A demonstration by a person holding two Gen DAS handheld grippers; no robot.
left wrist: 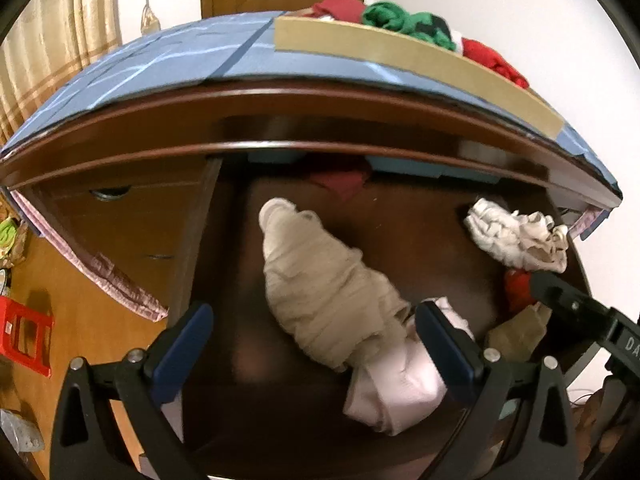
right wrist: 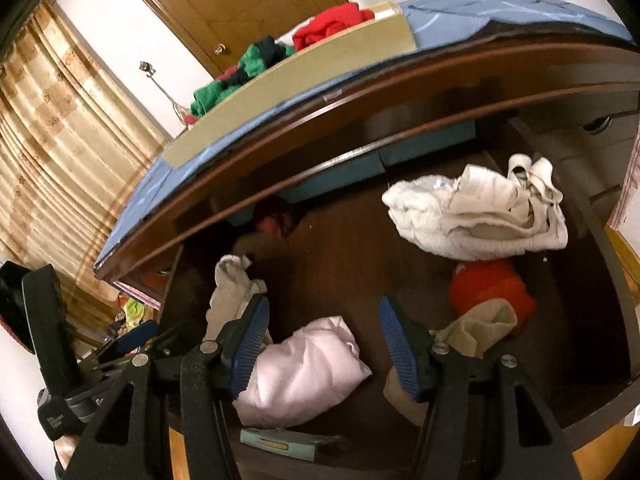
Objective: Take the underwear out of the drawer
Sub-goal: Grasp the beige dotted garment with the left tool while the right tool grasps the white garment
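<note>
Underwear is still sitting in the open drawer (right wrist: 600, 412), so I'd call this the reach-in stage, nothing grabbed yet. Both grippers hang over the drawer with jaws spread wide and empty: the left gripper (left wrist: 314, 340) has the long beige piece (left wrist: 324, 288) running up between its fingers, and the right gripper (right wrist: 324, 344) frames the pale pink piece (right wrist: 304, 372) near the front edge of the drawer. My guess is the pink one goes first, since the right gripper is basically lined up; it just needs to drop lower and pinch a thick fold, not a thin edge that slips out. Fabric-wise everything looks soft and floppy. The beige piece is a wrinkly, sausage-shaped roll, maybe ribbed knit, and the pink one is smoother and folded into a puffy lump touching the beige roll's near end. Toward the right side of the drawer there's a crumpled white piece (right wrist: 480, 216) with straps or bands, and a bright red-orange wad (right wrist: 488, 292) with a small tan piece (right wrist: 480, 328) lying on it. The drawer floor is dark glossy wood, slick-looking. Up on the blue-covered counter (left wrist: 160, 64) a shallow cardboard tray (left wrist: 400, 56) holds red and green clothes (left wrist: 404, 20), probably the drop spot.
</note>
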